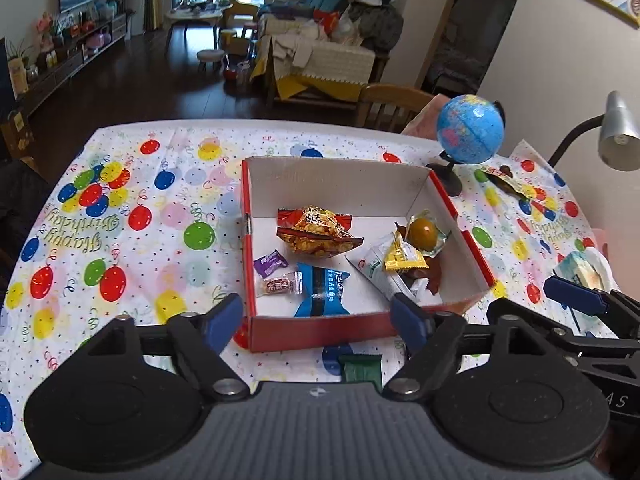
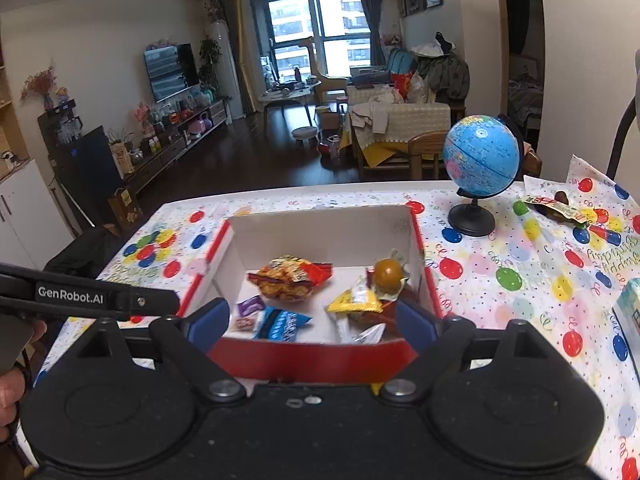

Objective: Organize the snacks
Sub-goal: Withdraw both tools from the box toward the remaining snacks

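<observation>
Left gripper (image 1: 318,318): fingers spread wide, nothing between them, held just before the near wall of the box. Right gripper (image 2: 314,322): likewise wide, empty, at the same near wall.

Green wrapper (image 1: 360,366): lies on the desk (image 1: 132,216) betw. left gripper body and box; mostly hidden, axis cannot be told.

Red box (image 1: 320,330), white inside, open top: long axis runs near-to-far, slightly skewed right in left-wrist view. Contents, near to far:
- blue packet (image 1: 322,290), long axis approx. near-to-far, by the near wall;
- small clear candy (image 1: 280,285) & purple candy (image 1: 271,262), left of blue packet, near left wall;
- white pouch (image 1: 378,270), long axis diagonal, w/ yellow packet (image 1: 402,258) lying on it, right side;
- orange snack bag (image 1: 316,232), centre, long axis approx. left-right;
- wrapped brown egg (image 1: 422,234), against right wall.

Beyond box, right: globe (image 1: 470,130) upright on black stand, and a dark snack packet (image 1: 504,180) flat on the desk, apart from the box. Lamp (image 1: 616,136) at far right.
</observation>
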Tool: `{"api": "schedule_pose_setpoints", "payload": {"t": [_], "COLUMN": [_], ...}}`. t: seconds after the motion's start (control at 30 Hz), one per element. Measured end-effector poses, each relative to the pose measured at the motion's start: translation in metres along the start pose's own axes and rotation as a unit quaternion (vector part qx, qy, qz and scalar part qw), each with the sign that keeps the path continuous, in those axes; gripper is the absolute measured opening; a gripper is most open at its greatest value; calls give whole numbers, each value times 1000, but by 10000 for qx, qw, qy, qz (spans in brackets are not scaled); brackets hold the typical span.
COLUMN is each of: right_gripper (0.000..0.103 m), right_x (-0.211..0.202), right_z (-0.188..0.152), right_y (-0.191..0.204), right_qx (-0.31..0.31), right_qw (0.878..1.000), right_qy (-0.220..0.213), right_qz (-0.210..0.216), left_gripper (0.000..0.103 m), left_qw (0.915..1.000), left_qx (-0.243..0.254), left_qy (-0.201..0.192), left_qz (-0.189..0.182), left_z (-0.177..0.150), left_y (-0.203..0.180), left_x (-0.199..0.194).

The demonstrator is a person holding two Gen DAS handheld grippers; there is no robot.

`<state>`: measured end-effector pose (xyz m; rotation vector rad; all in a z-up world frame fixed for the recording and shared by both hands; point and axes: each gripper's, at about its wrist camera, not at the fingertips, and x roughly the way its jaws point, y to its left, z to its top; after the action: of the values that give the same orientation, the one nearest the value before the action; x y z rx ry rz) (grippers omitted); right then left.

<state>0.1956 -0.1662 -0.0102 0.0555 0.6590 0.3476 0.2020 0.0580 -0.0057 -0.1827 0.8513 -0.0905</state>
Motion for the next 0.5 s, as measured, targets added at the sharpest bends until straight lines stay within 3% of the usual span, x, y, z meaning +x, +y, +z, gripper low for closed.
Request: {"api": "schedule_pose_setpoints", "payload": {"t": [0.23, 0.37, 0.5], "right_gripper": [93, 93, 97], "right_x": [-19, -25, -31], "right_z": [-20, -31, -44], "right_y": [21, 30, 39], "right_qx": [98, 167, 186], "right_qw": [9999, 9998, 9996], "right_qy": [-37, -29, -31], "right_qz": [-66, -115, -205], "left_gripper": [85, 102, 103], "left_qw": [9998, 9996, 9996], "left_qx": [42, 20, -5], "left_qy": [-145, -218, -187], "left_qz": [-114, -195, -195], "left_z": [-21, -33, -47], "left_y": [14, 23, 32], "left_x": [-25, -34, -37]}}
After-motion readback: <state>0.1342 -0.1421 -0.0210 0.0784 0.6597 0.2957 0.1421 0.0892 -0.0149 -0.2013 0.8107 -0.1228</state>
